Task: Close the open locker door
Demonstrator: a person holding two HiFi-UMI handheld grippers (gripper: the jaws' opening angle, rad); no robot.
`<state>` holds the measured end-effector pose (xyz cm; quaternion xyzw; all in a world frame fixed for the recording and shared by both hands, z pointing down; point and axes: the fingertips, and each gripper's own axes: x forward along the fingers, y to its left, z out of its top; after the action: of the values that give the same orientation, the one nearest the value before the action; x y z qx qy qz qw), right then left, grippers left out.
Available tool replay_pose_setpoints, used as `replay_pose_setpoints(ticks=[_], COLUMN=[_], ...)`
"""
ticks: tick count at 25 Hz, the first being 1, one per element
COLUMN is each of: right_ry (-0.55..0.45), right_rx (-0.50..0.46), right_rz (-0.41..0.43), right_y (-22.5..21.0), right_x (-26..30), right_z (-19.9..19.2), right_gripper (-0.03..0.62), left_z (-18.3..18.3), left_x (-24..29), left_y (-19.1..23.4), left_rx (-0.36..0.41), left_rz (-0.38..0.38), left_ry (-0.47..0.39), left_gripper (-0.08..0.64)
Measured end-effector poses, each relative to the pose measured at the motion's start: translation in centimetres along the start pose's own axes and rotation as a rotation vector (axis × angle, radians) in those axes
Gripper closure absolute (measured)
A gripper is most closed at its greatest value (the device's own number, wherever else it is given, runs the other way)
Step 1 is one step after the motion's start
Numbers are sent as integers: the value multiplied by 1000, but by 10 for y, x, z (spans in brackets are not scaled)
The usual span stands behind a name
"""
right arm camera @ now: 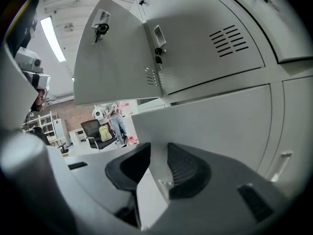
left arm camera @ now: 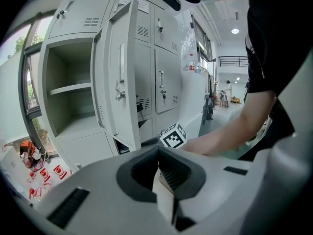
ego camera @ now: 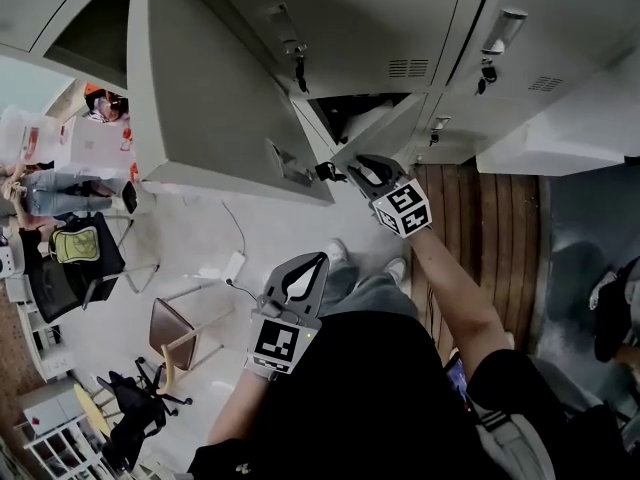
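two locker doors stand open: one tall upper door (ego camera: 210,78) swung wide at the left, and one small lower door (ego camera: 388,128) ajar at the bottom row. the right gripper (ego camera: 358,171) is at the lower door's free edge, jaws clamped on the panel. the left gripper (ego camera: 318,261) hangs over the floor (ego camera: 200,238), well apart from the lockers, jaws together with nothing between.

Lockers (ego camera: 400,28) span 12 o'clock. A large open door (ego camera: 210,98) juts toward 10 o'clock. The lower locker door (ego camera: 390,128) stands ajar at centre, its edge between the right tongs (ego camera: 352,171). The left tongs (ego camera: 320,261) hang at 7 o'clock from them, above the floor (ego camera: 200,238).
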<state>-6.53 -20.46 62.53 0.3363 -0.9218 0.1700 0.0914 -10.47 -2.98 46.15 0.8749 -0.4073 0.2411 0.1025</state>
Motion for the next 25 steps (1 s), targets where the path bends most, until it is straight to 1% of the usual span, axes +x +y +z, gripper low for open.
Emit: replay_pose_setpoints(ticks=[13,21,25], right_ry=[35,65,66], right_rx=[-22,-9,34], right_rz=[-51,-124,-182], right_y=[-56,-90,-111], right_x=[35,43,41], right_z=[5,4,2], right_gripper=[472,472,462], left_z=[-5,-5,-5], left_x=[11,15,17], left_y=[5,9,13], left_rx=[-15,-19,-21], left_rz=[39,58,64], left_ry=[38,48,50], left_gripper=[538,538,538])
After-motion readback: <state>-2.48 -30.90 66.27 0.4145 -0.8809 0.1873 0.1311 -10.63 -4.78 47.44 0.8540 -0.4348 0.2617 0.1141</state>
